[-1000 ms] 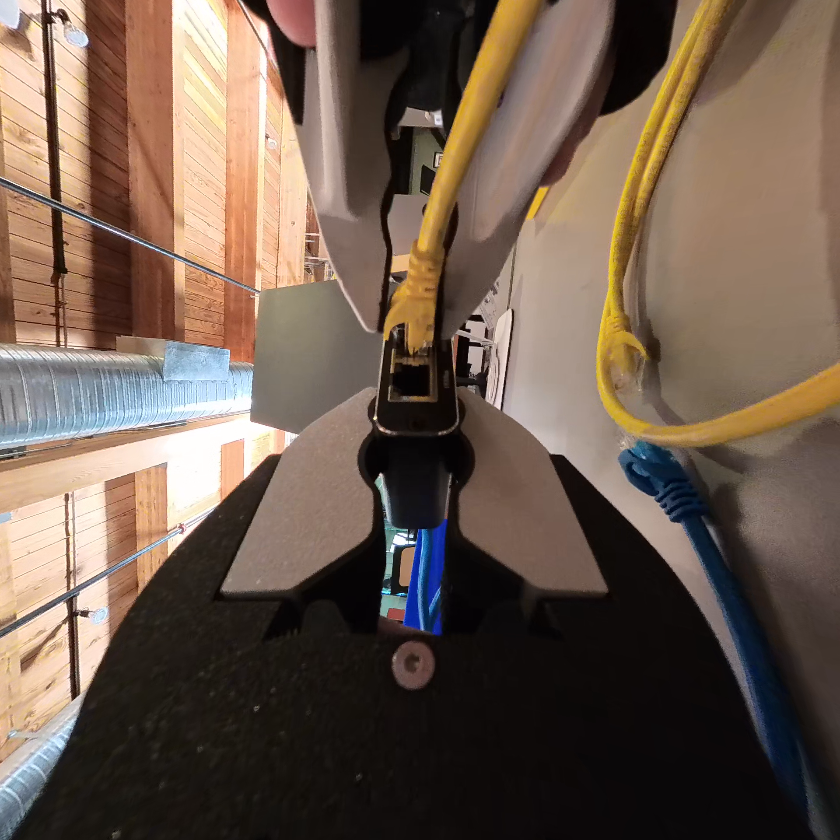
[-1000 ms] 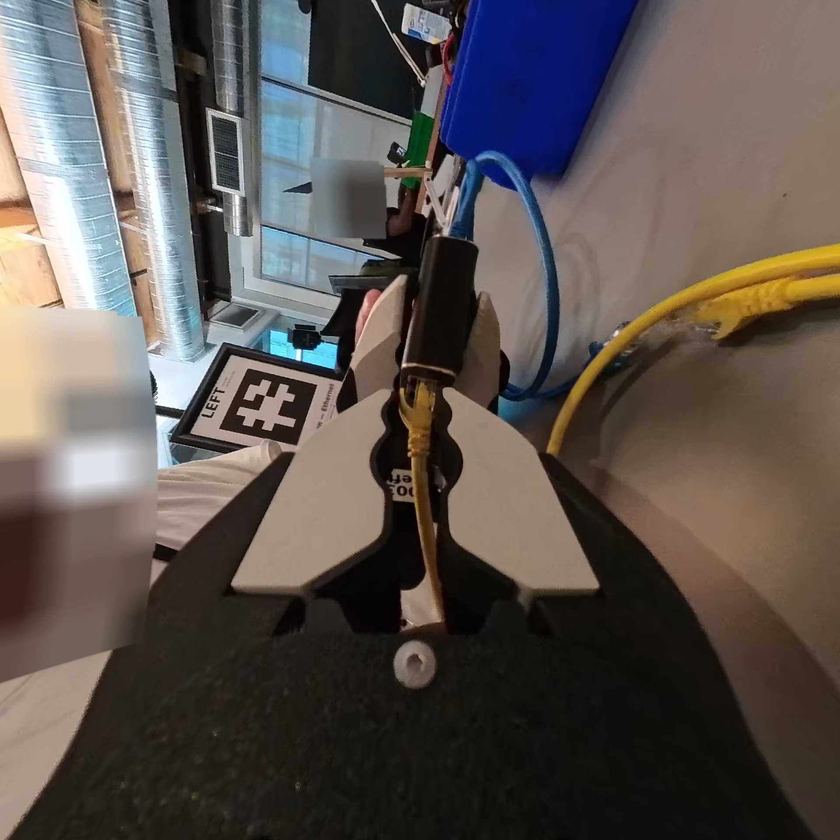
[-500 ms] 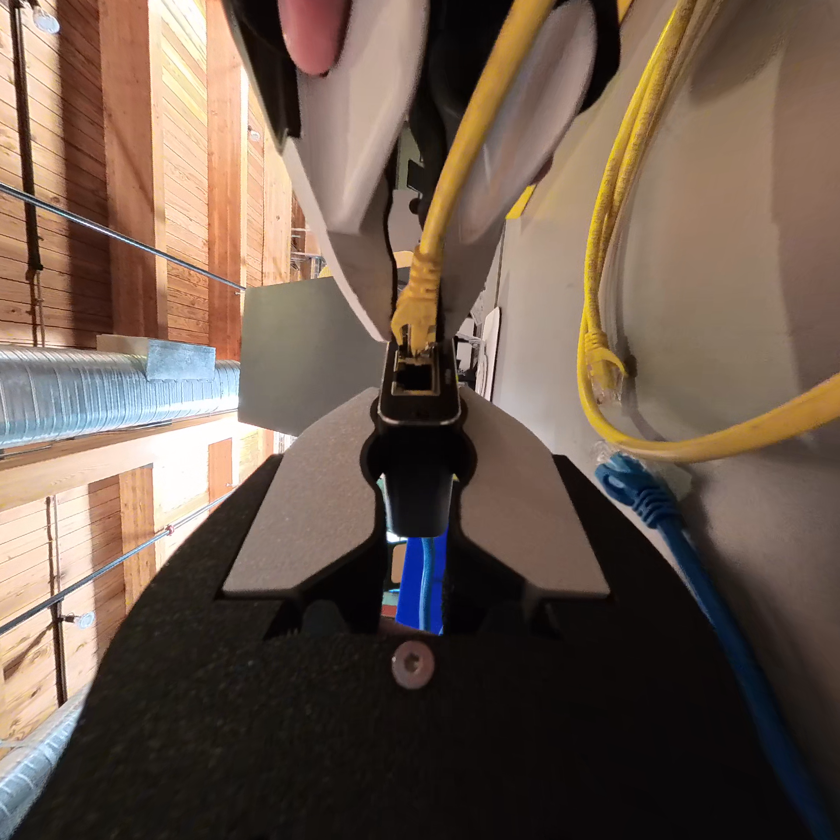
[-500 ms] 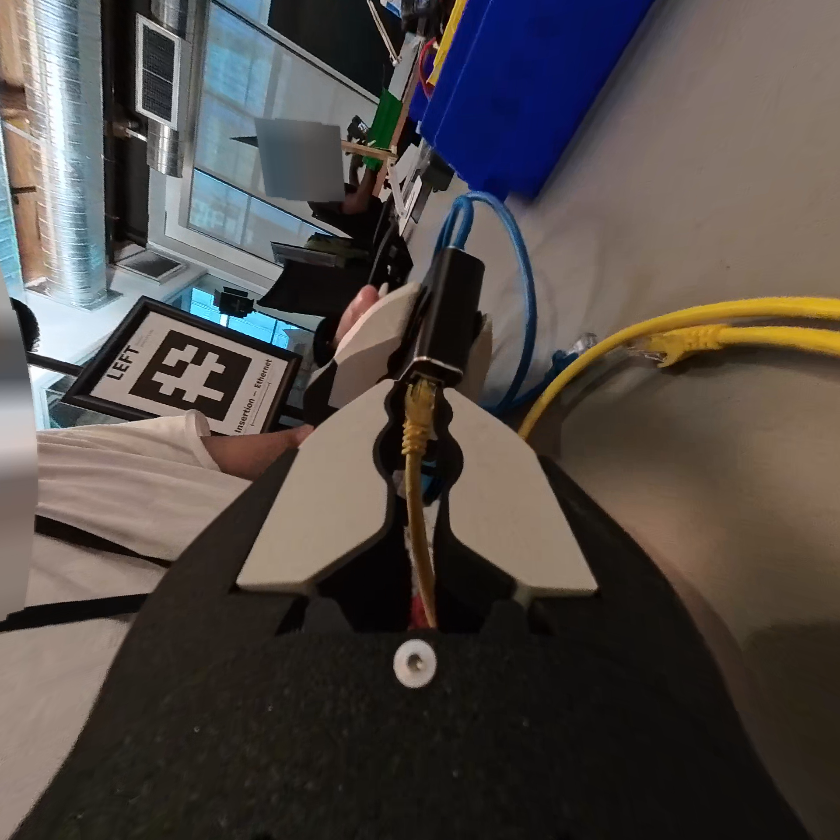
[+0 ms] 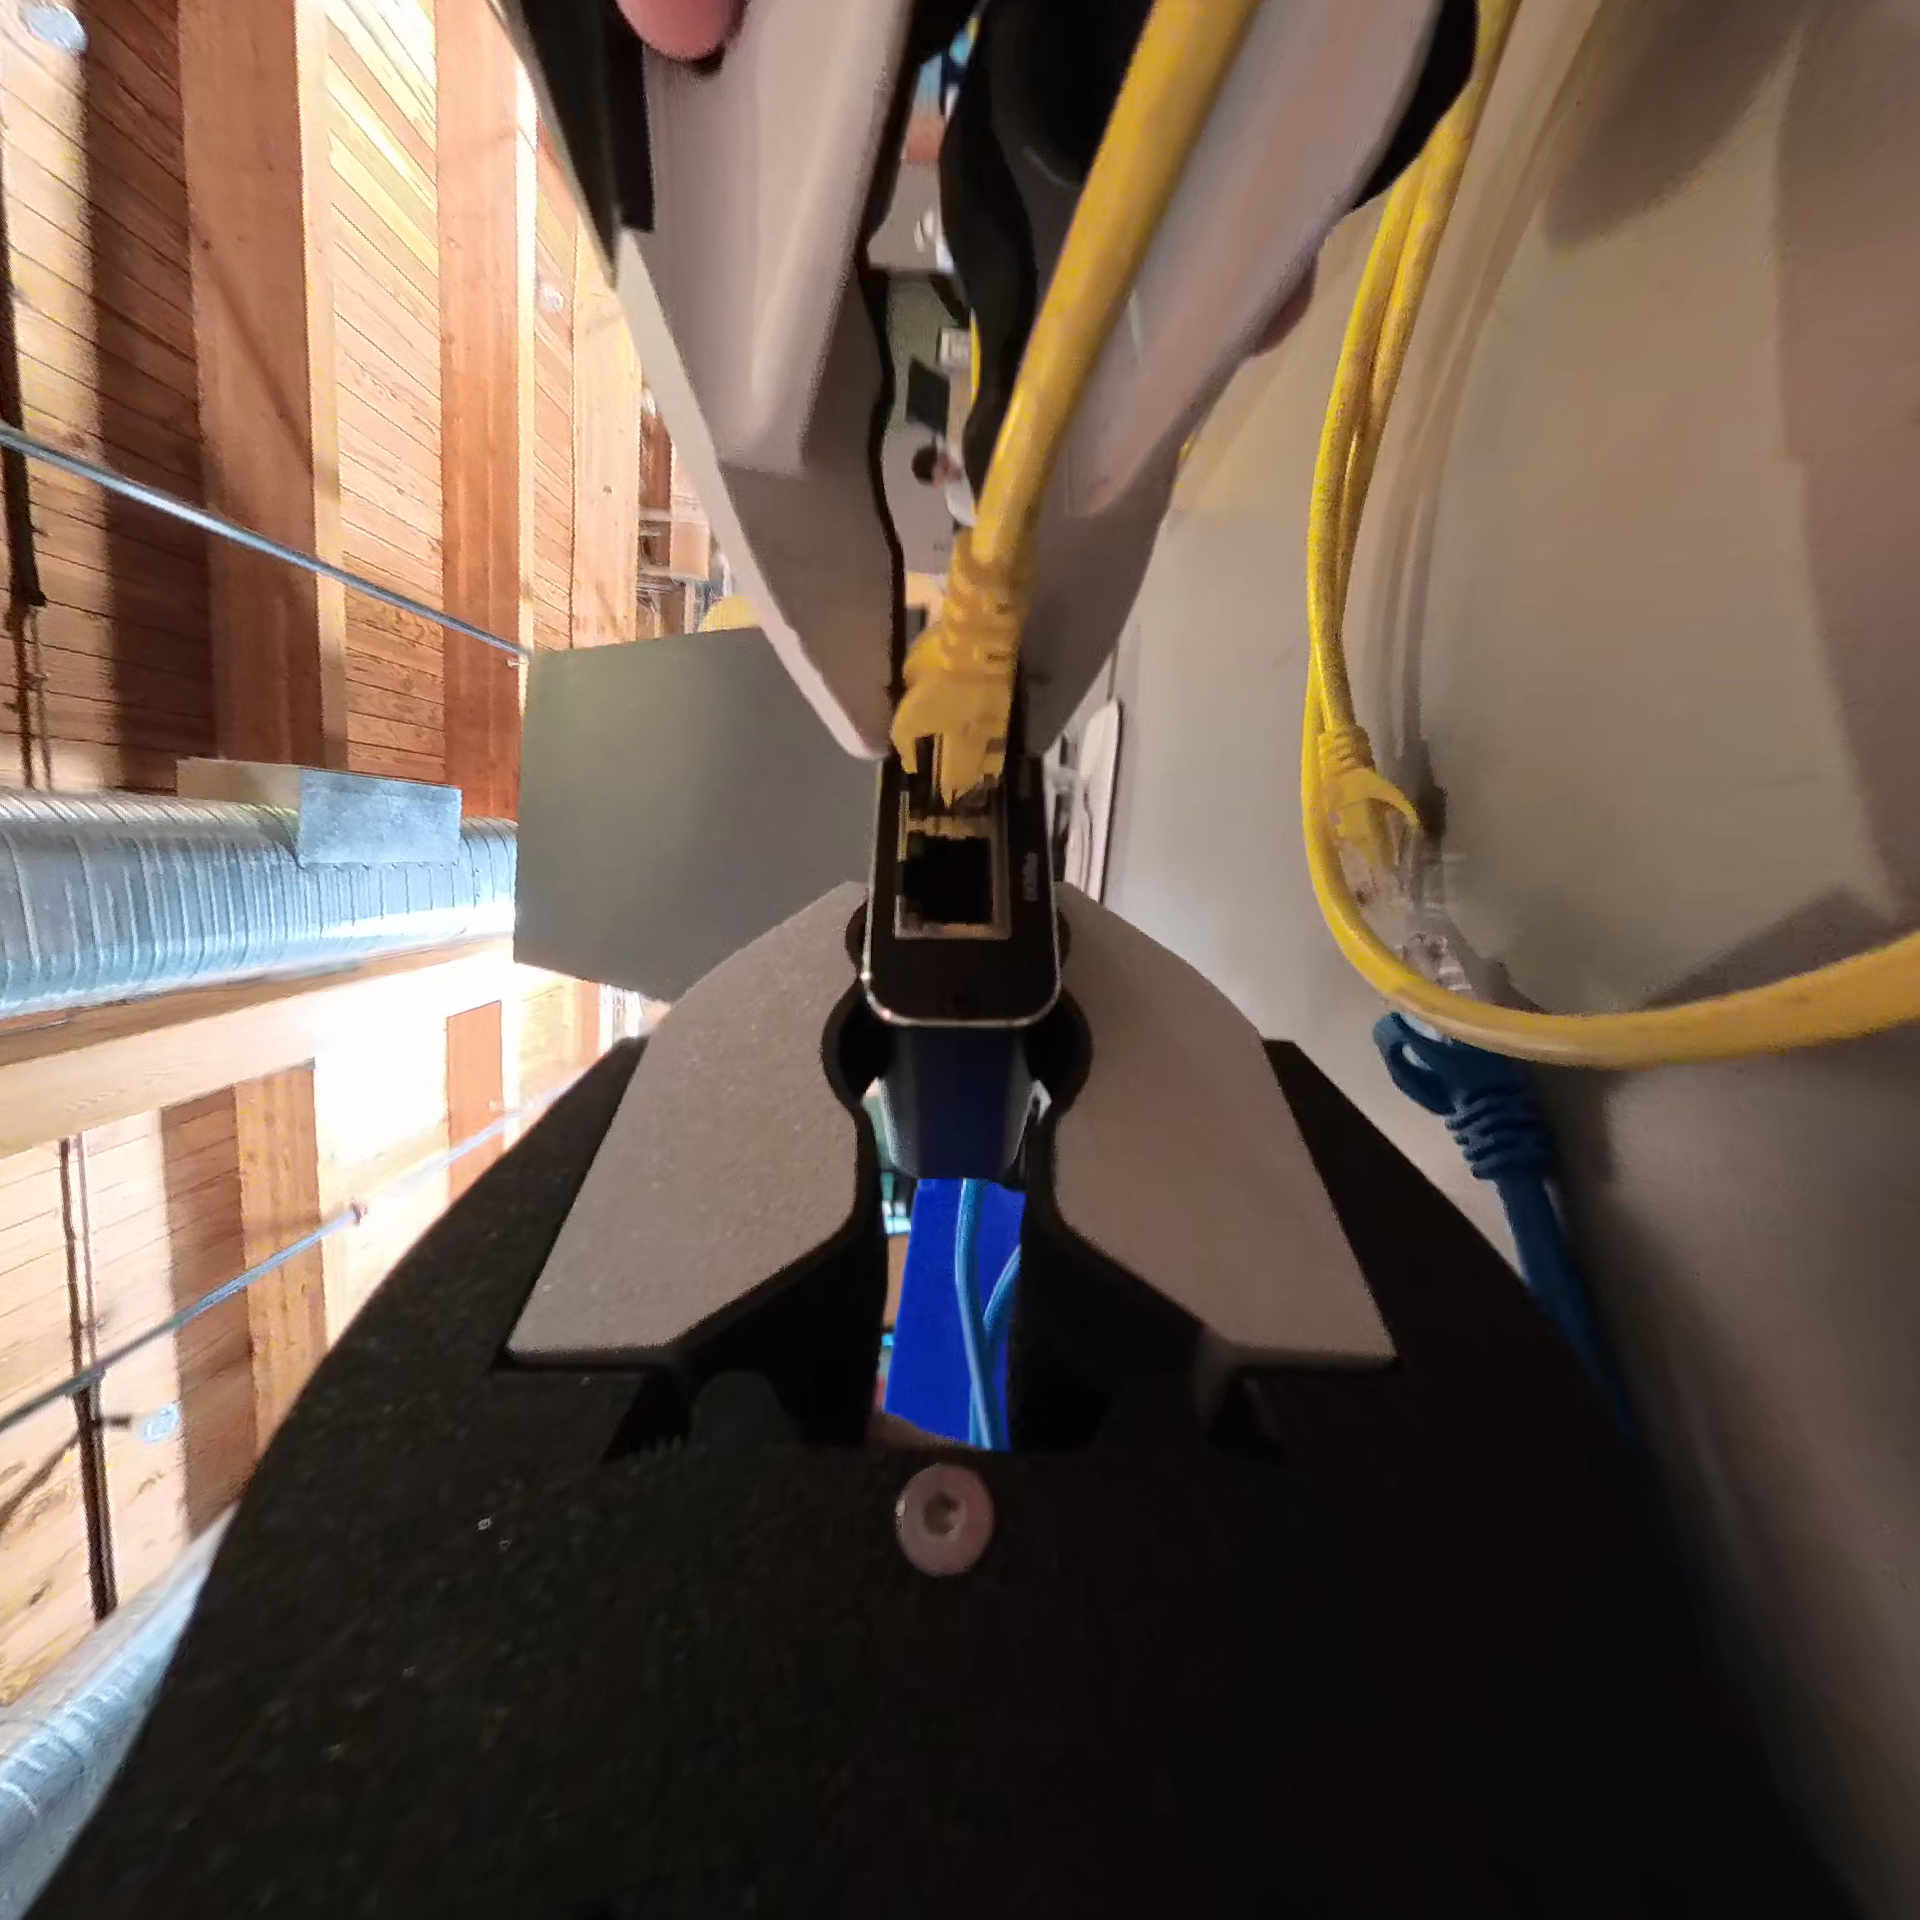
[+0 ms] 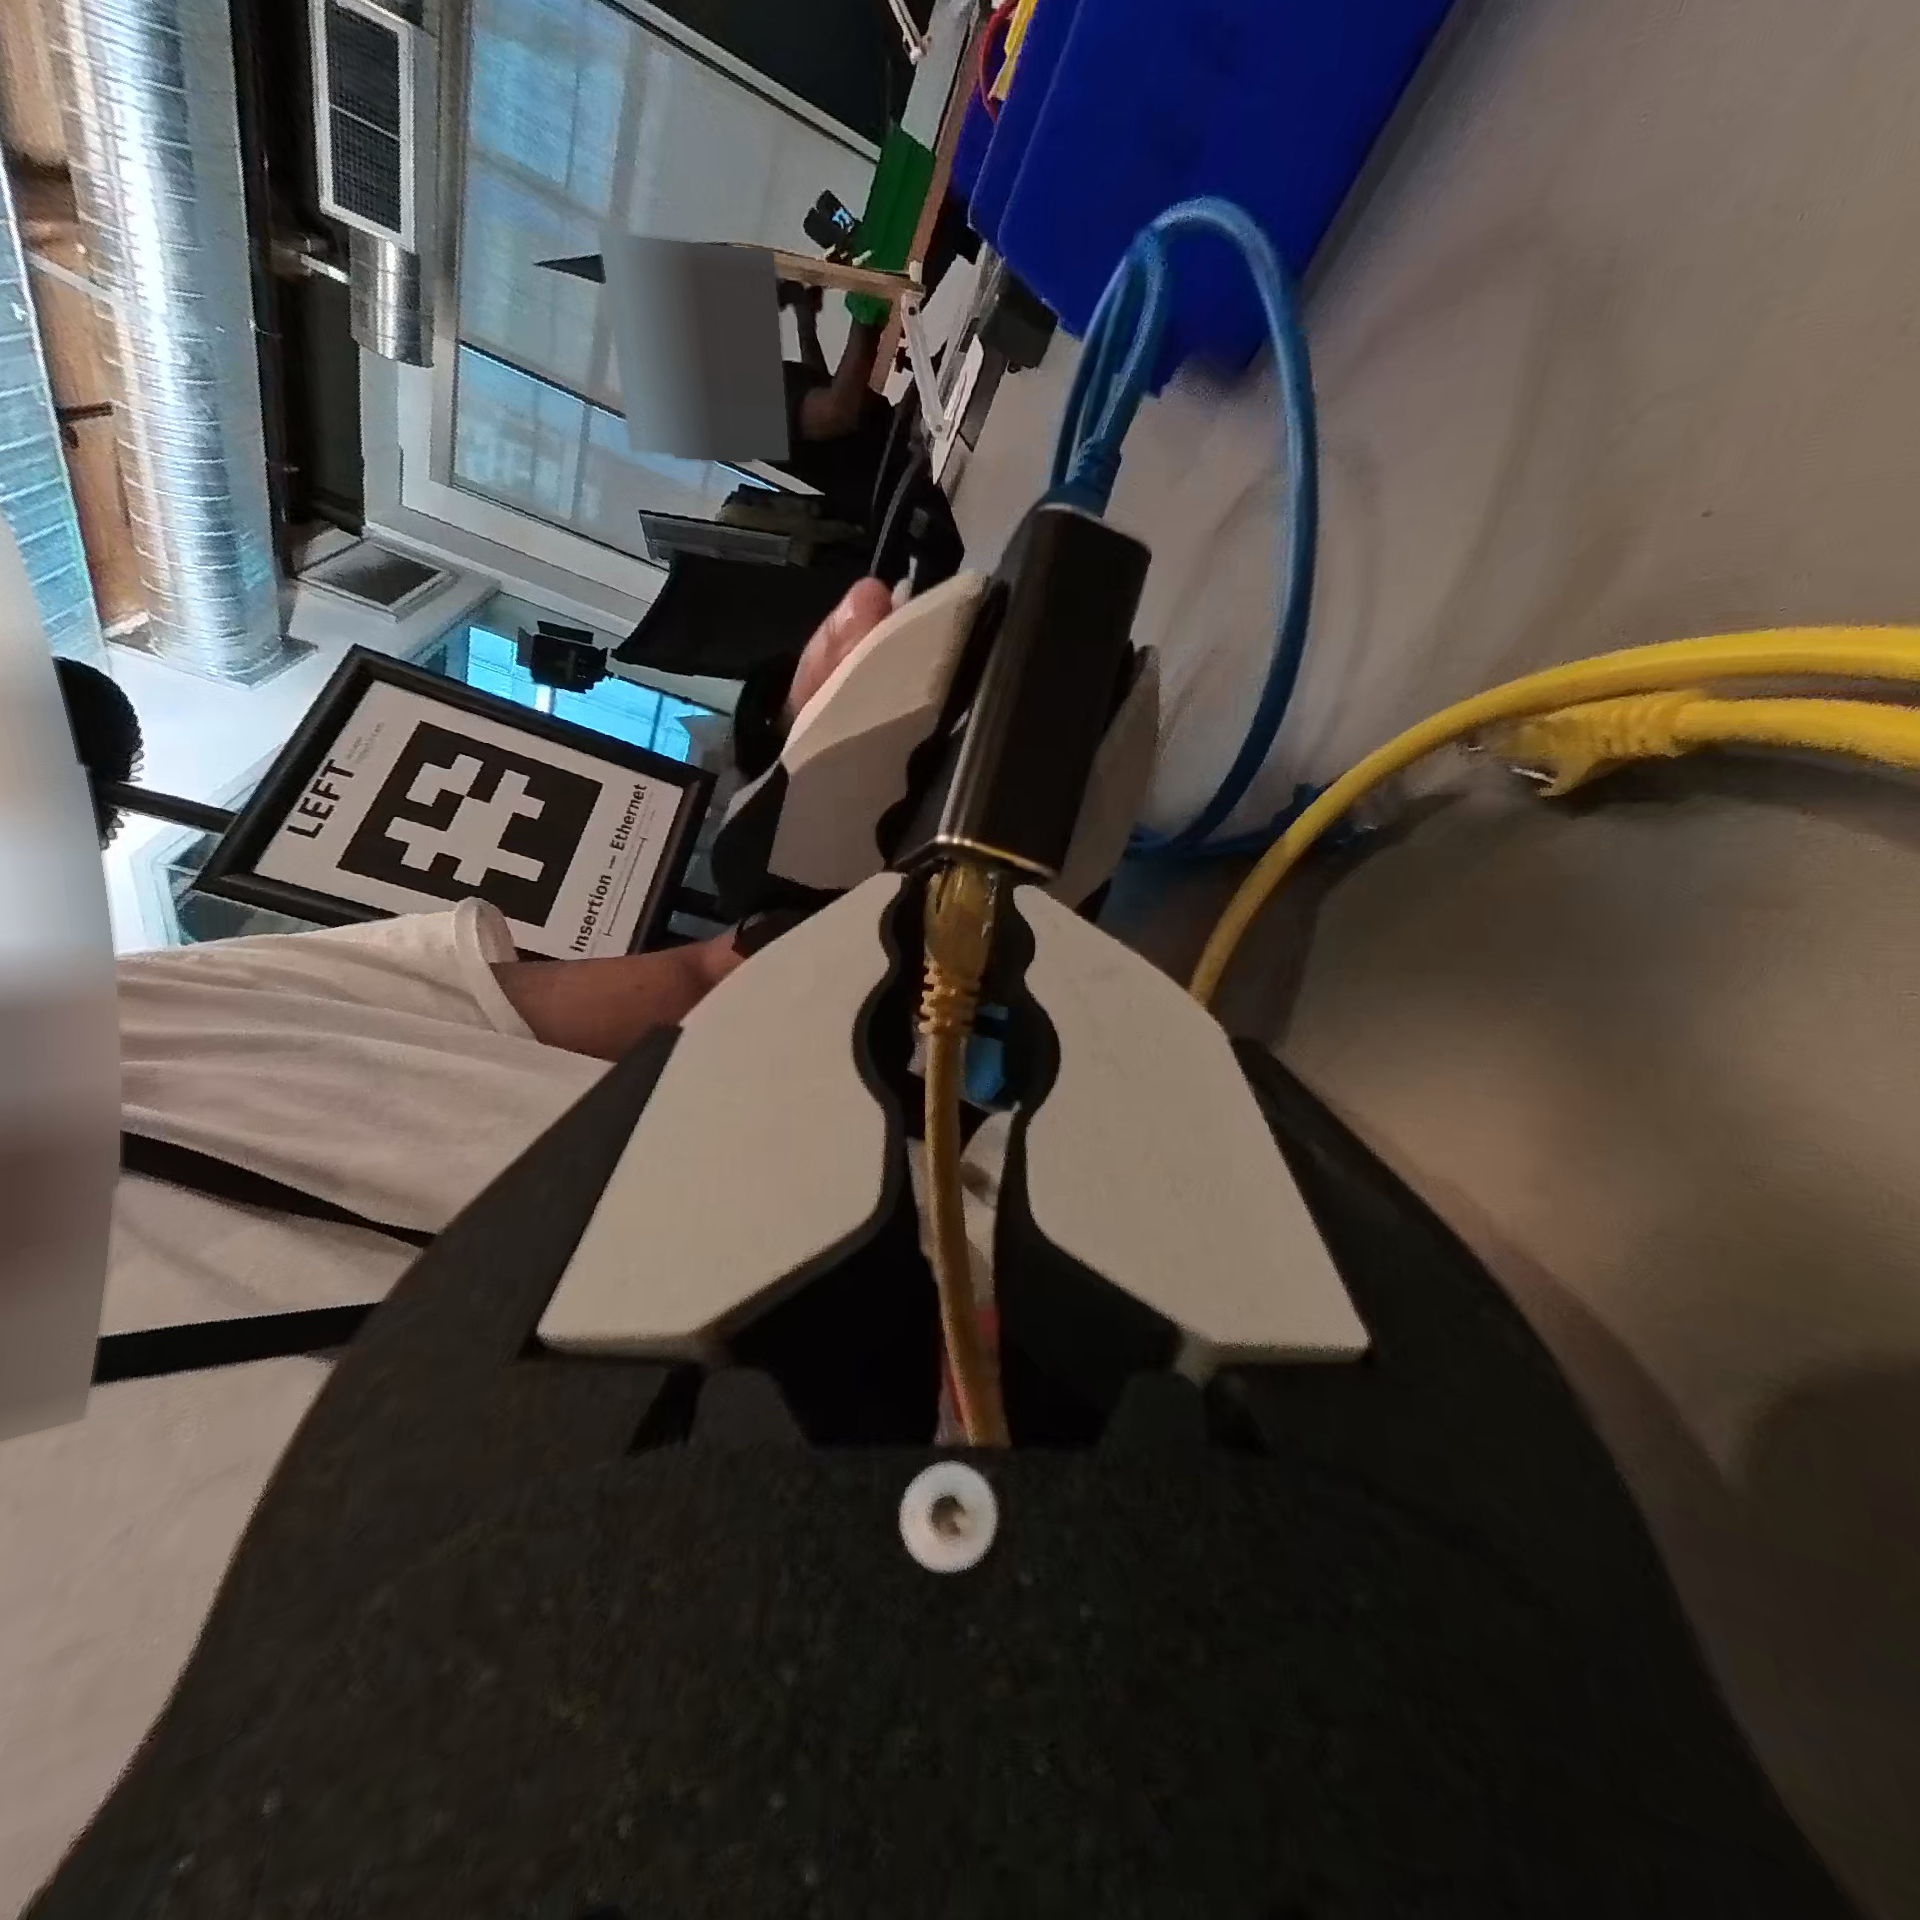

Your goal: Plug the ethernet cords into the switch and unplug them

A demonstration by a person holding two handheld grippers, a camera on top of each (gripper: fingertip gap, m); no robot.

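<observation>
The right tool [image 6: 961, 935] is closed on the yellow cord [image 6: 956, 1122] just behind its plug [image 6: 958, 914]. The cord runs back between the fingers along the tool's own line. Straight ahead, touching the fingertips, is the end face of the black switch [image 6: 1049, 707], a small slim box. Its long axis carries on almost in line with the cord, tilted a little to the right. The left tool [image 5: 961, 1029] is closed around the switch body from the far end, so the two tools face each other nose to nose.

I judge the coming move, push in or pull out, to run along that shared line. The right tool is the one on the plug.

The left wrist view shows what the right cannot: the switch face [image 5: 961, 883] with two sockets. The nearer one is empty and the plug [image 5: 956, 717] sits at the mouth of the farther one. How deep it sits, I cannot tell.

The right wrist view alone shows a blue cord [image 6: 1101, 416] leaving the switch's far end, looping over the grey worktop [image 6: 1558, 468] toward a blue bin [image 6: 1226, 135]. Loose yellow cords [image 6: 1683, 717] lie well to the right.
</observation>
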